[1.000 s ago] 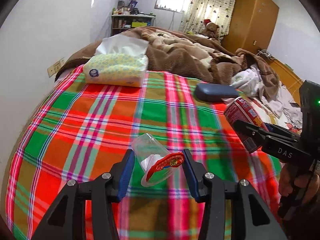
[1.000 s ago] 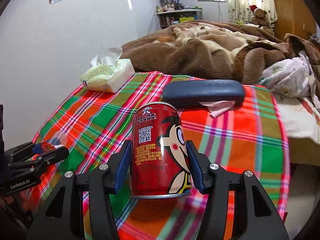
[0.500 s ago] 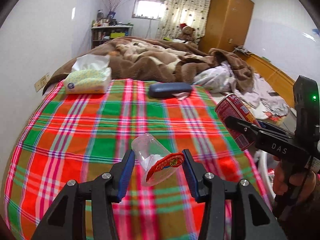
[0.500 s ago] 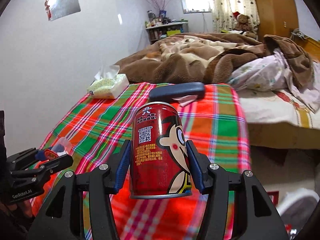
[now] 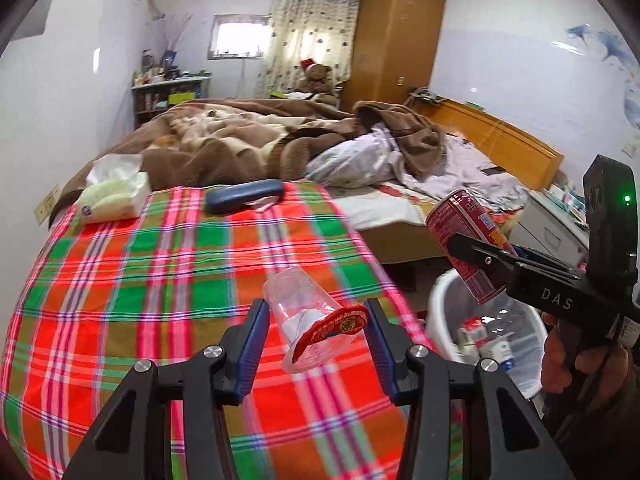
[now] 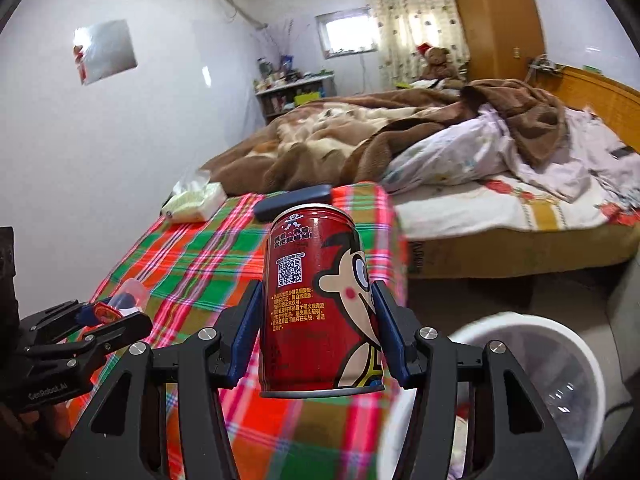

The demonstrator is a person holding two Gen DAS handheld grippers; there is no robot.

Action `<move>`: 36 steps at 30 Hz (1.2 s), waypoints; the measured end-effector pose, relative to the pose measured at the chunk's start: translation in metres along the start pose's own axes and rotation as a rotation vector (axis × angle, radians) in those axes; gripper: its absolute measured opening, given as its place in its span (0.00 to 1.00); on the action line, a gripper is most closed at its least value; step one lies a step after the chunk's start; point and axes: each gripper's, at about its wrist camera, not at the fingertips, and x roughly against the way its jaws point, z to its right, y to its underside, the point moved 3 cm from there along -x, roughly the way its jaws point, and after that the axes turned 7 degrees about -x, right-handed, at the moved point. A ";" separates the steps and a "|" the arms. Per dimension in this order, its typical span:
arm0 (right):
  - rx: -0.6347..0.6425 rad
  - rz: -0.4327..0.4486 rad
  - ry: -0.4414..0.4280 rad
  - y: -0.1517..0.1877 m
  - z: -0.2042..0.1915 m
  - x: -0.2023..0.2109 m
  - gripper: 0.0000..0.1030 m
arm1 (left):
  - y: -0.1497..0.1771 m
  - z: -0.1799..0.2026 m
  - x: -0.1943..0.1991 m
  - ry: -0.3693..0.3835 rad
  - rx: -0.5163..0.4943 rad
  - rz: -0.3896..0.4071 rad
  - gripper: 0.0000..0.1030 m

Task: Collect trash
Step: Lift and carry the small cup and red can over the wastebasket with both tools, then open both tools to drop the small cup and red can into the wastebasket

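My left gripper is shut on a clear plastic cup with a peeled red foil lid, held tilted above the plaid cover's right edge. A red drink can with a cartoon face stands upright between the pads of my right gripper, which is shut on it. In the left wrist view that red can hangs tilted above a white trash bin lined with clear plastic and holding some cartons. The same trash bin sits low right in the right wrist view, with the left gripper at the far left.
A red and green plaid cover lies over the bed's foot, with a tissue pack and a dark blue case on it. Brown blankets and crumpled sheets fill the bed behind. A wooden wardrobe stands at the back.
Both grippers have swung right and risen, away from the bed's middle toward its right edge. The white trash bin has come into view below the can. Both grips are unchanged.
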 end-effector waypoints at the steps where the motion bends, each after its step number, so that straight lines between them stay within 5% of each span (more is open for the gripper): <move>1: -0.010 0.006 0.012 0.002 0.006 0.004 0.54 | -0.001 0.008 0.000 0.009 -0.010 0.002 0.47; 23: -0.216 0.007 0.288 0.050 0.126 0.067 0.54 | 0.003 0.181 -0.058 0.234 -0.202 -0.083 0.47; 36: -0.249 -0.076 0.347 0.071 0.156 0.044 0.54 | 0.018 0.205 -0.099 0.230 -0.228 -0.156 0.47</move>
